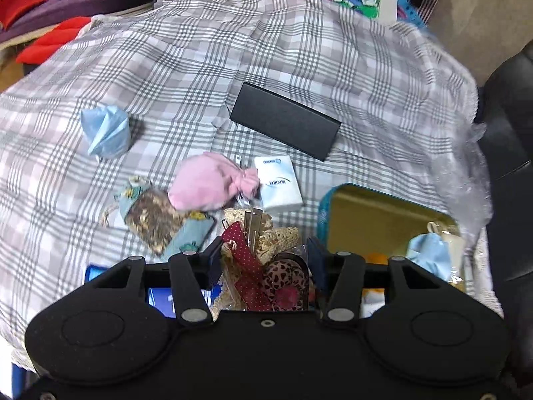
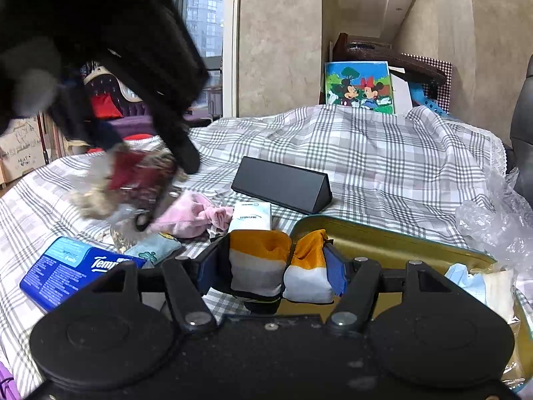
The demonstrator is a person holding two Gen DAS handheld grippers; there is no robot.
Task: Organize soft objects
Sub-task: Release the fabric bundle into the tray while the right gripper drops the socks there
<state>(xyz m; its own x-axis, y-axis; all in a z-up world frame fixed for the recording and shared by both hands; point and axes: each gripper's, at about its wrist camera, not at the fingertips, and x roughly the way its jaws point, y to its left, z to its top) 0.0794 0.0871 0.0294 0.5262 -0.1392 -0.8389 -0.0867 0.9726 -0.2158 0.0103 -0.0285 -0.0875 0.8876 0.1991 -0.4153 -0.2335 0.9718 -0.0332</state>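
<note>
Currently left gripper (image 1: 263, 260) is clamped on a floppy lace-and-ribbon bundle (image 1: 256, 253), lifted over the plaid cloth (image 1: 299, 50). Right gripper (image 2: 278, 266) pinches rolled socks (image 2: 256, 260) at the gold tin (image 2: 383, 243) edge. Bundle looks light, probably snaggy; grip mid-bulk.

Grey-white plaid sheet (image 1: 299, 50); pink pouch (image 1: 210, 181); pale blue pouch (image 1: 105, 131); black triangular box (image 1: 284, 120); orange-grey-white striped socks (image 2: 279, 266); gold-lined tin (image 2: 393, 243); blue tissue pack (image 2: 66, 266).
</note>
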